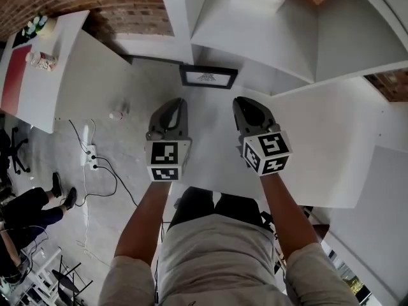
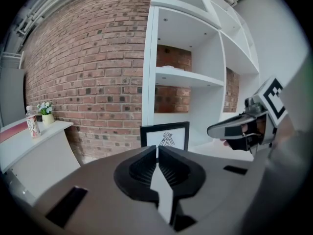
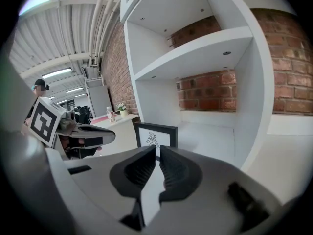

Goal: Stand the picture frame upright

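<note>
A black picture frame (image 1: 208, 77) with a white print stands upright on the lowest white shelf, leaning back a little; it also shows in the left gripper view (image 2: 165, 136) and the right gripper view (image 3: 156, 135). Both grippers hang in the air short of it, side by side and apart from it. My left gripper (image 1: 178, 104) (image 2: 157, 150) has its jaws together with nothing between them. My right gripper (image 1: 246, 104) (image 3: 158, 149) is likewise shut and empty.
The white shelf unit (image 1: 299, 56) rises behind and to the right of the frame, against a brick wall (image 2: 93, 72). A white counter (image 1: 44, 75) with a bottle (image 2: 32, 124) and a flower pot stands at the left. A power strip (image 1: 91, 157) and cables lie on the floor.
</note>
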`<action>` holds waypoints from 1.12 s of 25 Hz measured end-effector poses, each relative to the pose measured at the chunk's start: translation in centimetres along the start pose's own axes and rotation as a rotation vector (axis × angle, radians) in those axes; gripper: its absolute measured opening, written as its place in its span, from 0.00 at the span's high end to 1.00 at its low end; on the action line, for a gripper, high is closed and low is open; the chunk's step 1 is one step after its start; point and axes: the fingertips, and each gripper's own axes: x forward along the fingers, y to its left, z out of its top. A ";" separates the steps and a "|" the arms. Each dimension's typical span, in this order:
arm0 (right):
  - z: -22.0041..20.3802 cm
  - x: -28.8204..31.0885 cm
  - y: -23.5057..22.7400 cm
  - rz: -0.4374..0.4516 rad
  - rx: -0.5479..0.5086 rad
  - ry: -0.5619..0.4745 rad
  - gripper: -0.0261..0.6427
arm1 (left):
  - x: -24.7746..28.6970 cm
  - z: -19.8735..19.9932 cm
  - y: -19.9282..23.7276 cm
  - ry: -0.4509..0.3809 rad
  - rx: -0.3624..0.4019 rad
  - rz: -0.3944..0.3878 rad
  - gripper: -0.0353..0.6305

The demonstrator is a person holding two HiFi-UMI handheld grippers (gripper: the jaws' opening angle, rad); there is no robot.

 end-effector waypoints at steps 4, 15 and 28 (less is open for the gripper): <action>0.3 -2.6 0.7 0.025 -0.004 0.005 0.91 | -2.1 0.9 -1.7 -0.002 -0.013 -0.011 0.92; 2.1 -9.5 1.3 0.081 -0.063 0.012 0.92 | -7.4 4.1 -6.3 -0.012 -0.020 0.001 0.92; 3.1 -16.1 2.6 0.142 -0.077 -0.003 0.92 | -13.8 5.0 -10.9 -0.049 -0.057 0.024 0.92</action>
